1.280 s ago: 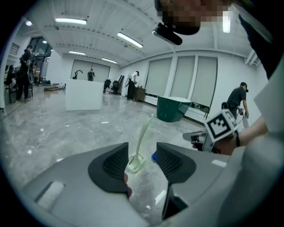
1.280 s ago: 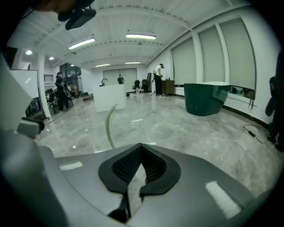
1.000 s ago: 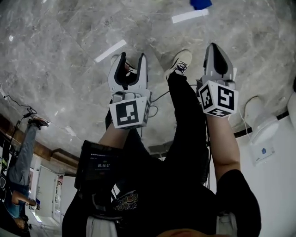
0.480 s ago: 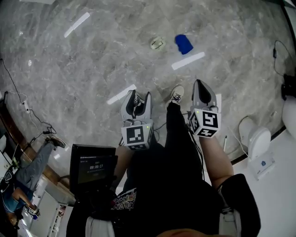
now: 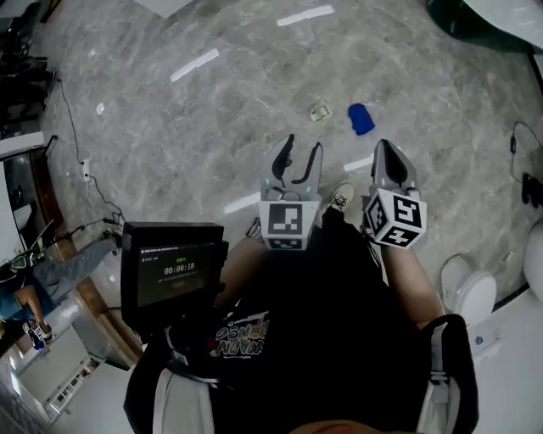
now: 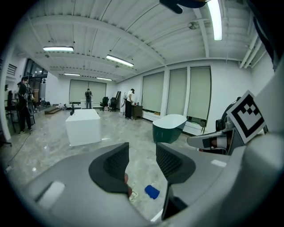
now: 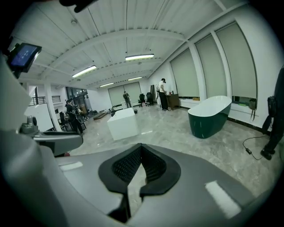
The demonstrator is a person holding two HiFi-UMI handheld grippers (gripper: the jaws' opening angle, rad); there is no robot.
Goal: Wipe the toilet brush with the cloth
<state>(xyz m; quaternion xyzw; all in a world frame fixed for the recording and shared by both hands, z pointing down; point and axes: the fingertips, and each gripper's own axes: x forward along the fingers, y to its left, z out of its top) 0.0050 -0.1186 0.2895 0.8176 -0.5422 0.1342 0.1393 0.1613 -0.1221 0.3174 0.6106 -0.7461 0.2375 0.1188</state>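
The blue cloth (image 5: 361,119) lies on the grey marble floor (image 5: 170,127), just beside a small pale object (image 5: 319,111) and ahead of both grippers. A second ago it sat at the view's top edge. The left gripper (image 5: 302,154) is fairly wide with nothing between its jaws, which have just been closing a little. The right gripper (image 5: 386,151) is closed and empty. Both are held higher above the floor than before.

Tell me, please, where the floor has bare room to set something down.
Bare marble floor lies between the upper-left tape strip and the screen, and between the blue cloth and the green bathtub. It is crowded around the cloth, the small pale object and the shoe.
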